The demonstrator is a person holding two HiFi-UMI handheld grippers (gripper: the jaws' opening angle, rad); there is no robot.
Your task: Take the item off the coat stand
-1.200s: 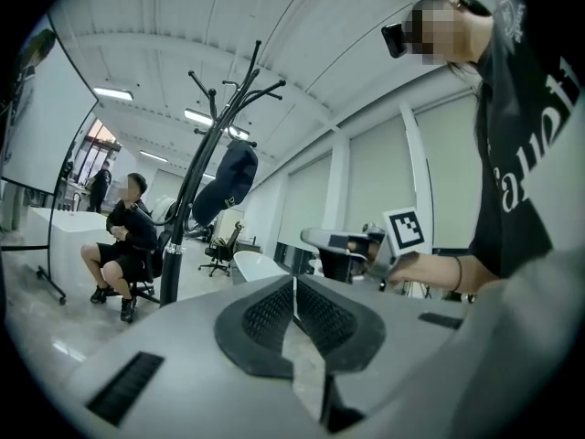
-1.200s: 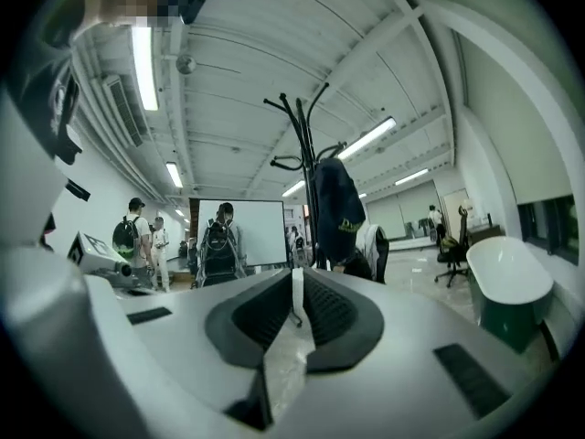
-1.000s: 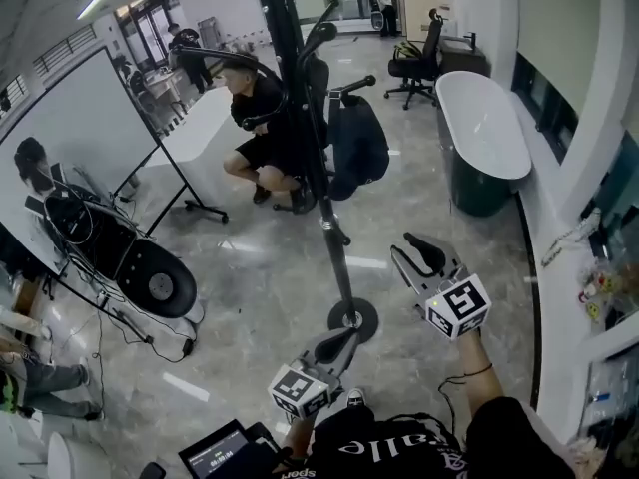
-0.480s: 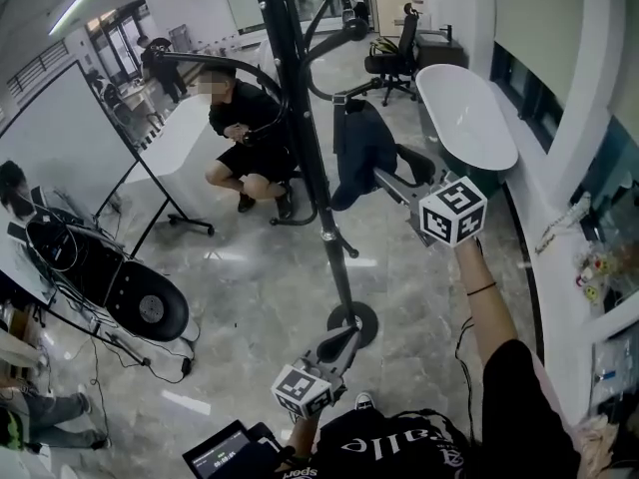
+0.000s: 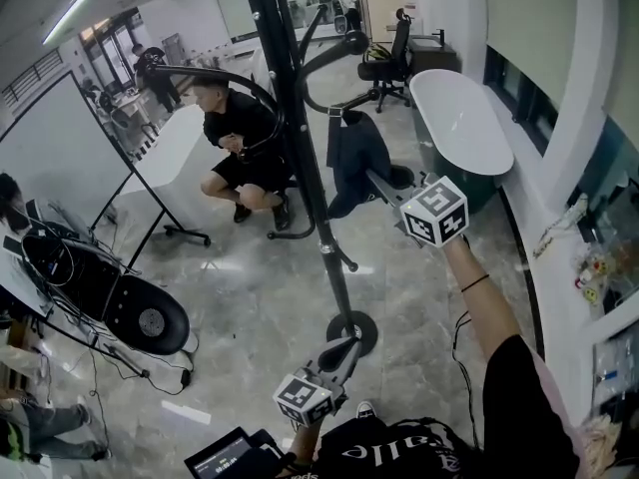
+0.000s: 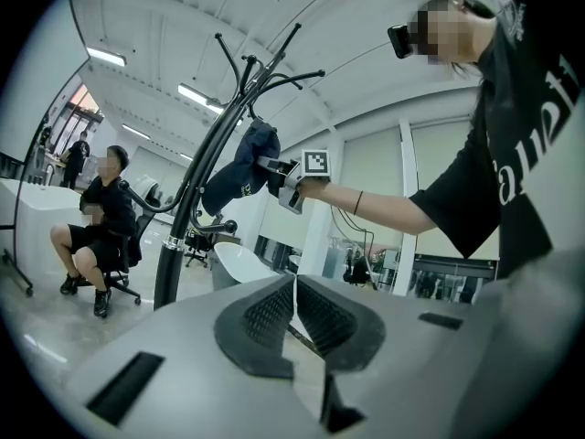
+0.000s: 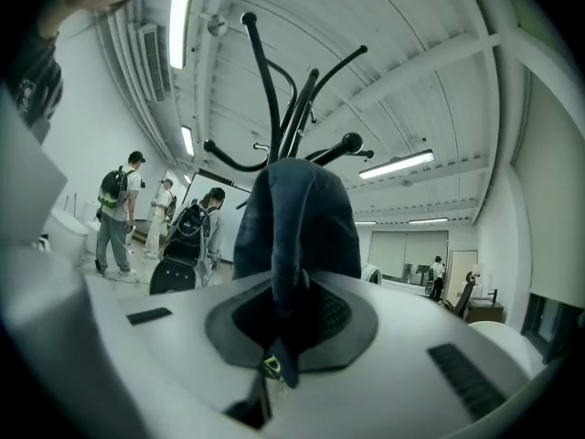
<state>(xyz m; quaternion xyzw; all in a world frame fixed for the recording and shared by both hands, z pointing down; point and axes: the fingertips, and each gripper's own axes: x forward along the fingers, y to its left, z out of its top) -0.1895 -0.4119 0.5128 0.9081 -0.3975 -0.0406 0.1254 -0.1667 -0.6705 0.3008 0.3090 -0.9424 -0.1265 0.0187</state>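
A black coat stand (image 5: 305, 168) rises in the middle of the head view. A dark blue cloth item (image 5: 351, 158), seemingly a cap, hangs from one of its hooks. My right gripper (image 5: 376, 181) reaches level to the item's lower edge; its jaws have just been closing and now pinch the fabric (image 7: 297, 218) between the pads (image 7: 324, 314). My left gripper (image 5: 344, 347) is low beside the stand's round base (image 5: 351, 329), shut with nothing in it (image 6: 294, 314). The left gripper view shows the item (image 6: 239, 167) on its hook with the right gripper (image 6: 270, 167) at it.
A person (image 5: 235, 138) crouches behind the stand. A white bathtub (image 5: 459, 118) lies at the right, an office chair (image 5: 389, 63) beyond it. A whiteboard on legs (image 5: 60, 138) and a black round device (image 5: 140, 312) stand at the left. More hooks (image 7: 283, 108) branch above the item.
My right gripper rose from low at the right up to the hanging item and closed on its fabric. The left gripper stayed low by the stand's base.
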